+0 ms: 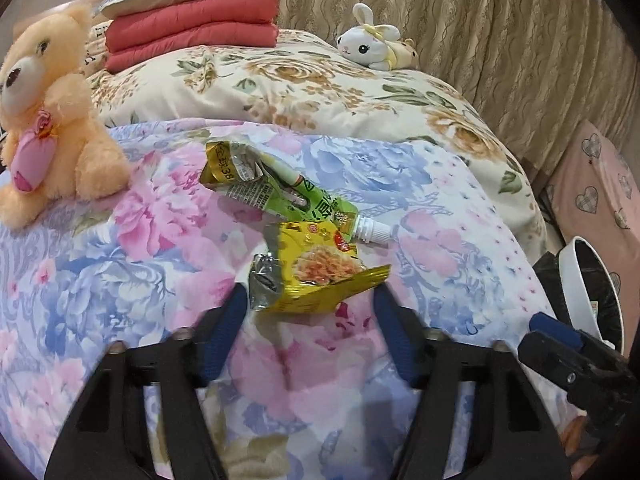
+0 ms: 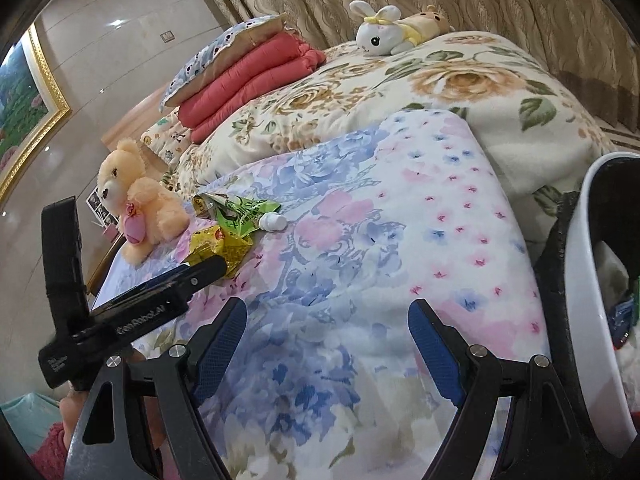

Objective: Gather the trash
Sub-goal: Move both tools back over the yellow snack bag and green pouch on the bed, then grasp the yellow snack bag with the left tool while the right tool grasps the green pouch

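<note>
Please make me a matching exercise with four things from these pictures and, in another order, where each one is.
Things:
1. yellow snack wrapper
2. white rabbit toy
3. teddy bear
4. trash bin

Places:
a. far on the cream flowered blanket
b. beside the bed, right edge of view
c. between the open left gripper's fingers
d. left edge of the bed

Pairs: 1-c, 2-a, 3-d, 4-b

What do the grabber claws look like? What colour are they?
Each has two black plastic arms with triangle-shaped holes, silver screws, and bumpy blue pads inside the tips. The left gripper shows white lettering on its side in the right view. The right gripper looks the same.
</note>
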The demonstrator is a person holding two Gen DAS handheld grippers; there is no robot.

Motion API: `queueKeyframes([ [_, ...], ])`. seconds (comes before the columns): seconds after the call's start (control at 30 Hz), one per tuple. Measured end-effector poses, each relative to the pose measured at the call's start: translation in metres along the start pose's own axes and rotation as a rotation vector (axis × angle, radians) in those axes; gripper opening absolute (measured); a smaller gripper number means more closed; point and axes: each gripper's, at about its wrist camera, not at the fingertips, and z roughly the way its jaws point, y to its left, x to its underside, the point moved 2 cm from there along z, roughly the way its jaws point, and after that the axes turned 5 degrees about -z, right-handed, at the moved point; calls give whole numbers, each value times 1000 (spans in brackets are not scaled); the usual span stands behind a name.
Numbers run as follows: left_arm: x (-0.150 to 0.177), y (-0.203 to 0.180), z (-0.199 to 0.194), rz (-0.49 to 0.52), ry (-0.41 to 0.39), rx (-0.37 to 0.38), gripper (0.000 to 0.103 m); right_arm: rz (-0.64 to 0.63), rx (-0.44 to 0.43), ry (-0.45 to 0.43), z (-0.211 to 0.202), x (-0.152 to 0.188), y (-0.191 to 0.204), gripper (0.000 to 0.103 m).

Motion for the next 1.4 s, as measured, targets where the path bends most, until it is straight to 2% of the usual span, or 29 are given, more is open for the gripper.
queueKeyframes([
  [0.03, 0, 1, 2, -2, 13, 13, 38, -1, -3, 3, 2, -2, 0, 84],
  [0.07, 0, 2, 4, -5, 21, 22, 35, -3, -3, 5, 4, -3, 0, 84],
  [0.17, 1, 4, -1, -7, 1, 37, 31, -22, -6, 11, 11, -7, 4, 84],
  [0.4, 12, 26, -27, -41, -27, 35, 30, -112, -45, 63, 45, -18, 29, 85],
  [0.6, 28, 57, -45, -131, -38, 28, 30, -196, -66, 87, 77, -33, 57, 84],
  [0.8, 32, 75, -43, -211, -45, 38, 30, -254, -58, 119, 113, -55, 77, 84],
  [1.0, 33, 75, -42, -210, -42, 49, 30, -318, -36, 151, 143, -67, 93, 84],
  [1.07, 33, 76, -43, -215, -47, 55, 30, -348, -4, 149, 145, -68, 96, 75],
  [1.1, 33, 76, -43, -218, -47, 58, 30, -354, 5, 146, 145, -67, 96, 64],
  [1.2, 33, 76, -42, -220, -43, 61, 30, -337, -7, 135, 135, -62, 91, 51],
  [1.4, 33, 75, -43, -211, -43, 59, 30, -222, -15, 120, 93, -38, 67, 49],
])
